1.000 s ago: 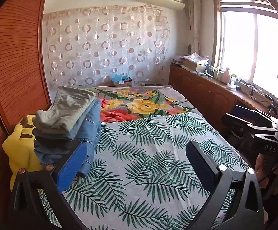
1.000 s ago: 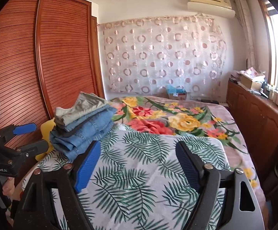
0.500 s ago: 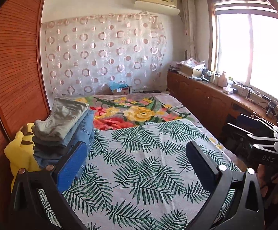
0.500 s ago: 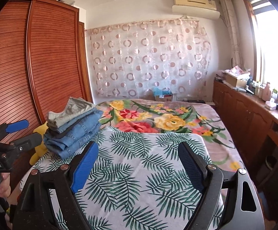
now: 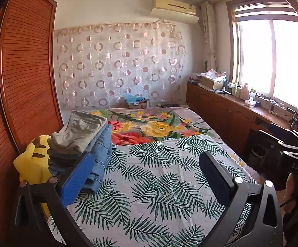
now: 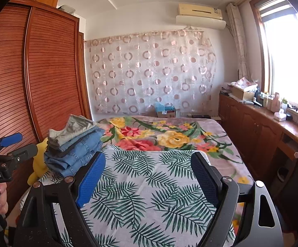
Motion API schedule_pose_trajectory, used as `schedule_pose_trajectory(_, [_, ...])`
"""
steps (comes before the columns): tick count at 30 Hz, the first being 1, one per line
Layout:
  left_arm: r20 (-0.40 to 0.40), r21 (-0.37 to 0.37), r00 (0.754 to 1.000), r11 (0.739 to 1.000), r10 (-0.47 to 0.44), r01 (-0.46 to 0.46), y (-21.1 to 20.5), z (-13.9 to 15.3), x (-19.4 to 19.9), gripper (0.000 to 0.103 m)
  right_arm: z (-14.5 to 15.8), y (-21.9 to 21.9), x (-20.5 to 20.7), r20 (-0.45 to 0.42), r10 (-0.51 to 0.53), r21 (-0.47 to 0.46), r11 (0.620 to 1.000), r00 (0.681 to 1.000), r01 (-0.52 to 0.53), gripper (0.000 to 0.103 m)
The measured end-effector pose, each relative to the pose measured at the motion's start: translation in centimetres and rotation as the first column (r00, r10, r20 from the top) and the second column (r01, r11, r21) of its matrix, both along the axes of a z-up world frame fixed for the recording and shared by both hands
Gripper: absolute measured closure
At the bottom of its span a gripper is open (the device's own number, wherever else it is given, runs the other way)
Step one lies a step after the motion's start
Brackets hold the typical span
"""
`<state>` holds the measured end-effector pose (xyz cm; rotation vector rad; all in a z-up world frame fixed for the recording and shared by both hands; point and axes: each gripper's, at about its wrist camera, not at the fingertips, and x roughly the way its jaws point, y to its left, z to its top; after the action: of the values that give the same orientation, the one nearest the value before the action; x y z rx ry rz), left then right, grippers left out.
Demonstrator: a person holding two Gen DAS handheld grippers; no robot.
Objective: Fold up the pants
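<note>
Sunny bedroom: folded pants (image 5: 81,142) sit stacked at the bed's (image 5: 159,177) left edge. Both grippers, left gripper (image 5: 142,177) nearer and right gripper (image 6: 147,177), hang with fingers spread wide, holding nothing.

Both wrist cameras looked forward along their open jaws, angled slightly down over the bed (image 5: 159,185) from its near end. The left view faced the curtained wall, with the stack of folded pants (image 5: 83,140) just beyond its left jaw. The right view stood farther right, the stack (image 6: 75,144) beyond its left jaw. Both shared bed, stack and window wall.
</note>
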<state>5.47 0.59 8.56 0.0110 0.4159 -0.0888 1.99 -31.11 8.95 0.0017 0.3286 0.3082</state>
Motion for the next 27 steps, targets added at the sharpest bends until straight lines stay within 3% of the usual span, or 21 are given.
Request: schedule_pose_trajectory(27, [0.004, 0.001, 1.000, 1.000, 0.006, -0.006, 0.3, -0.1, -0.1, 0.000, -0.5, -1.3, -0.1, 0.004, -0.008, 0.003, 1.000, 1.000, 0.008, 0.017])
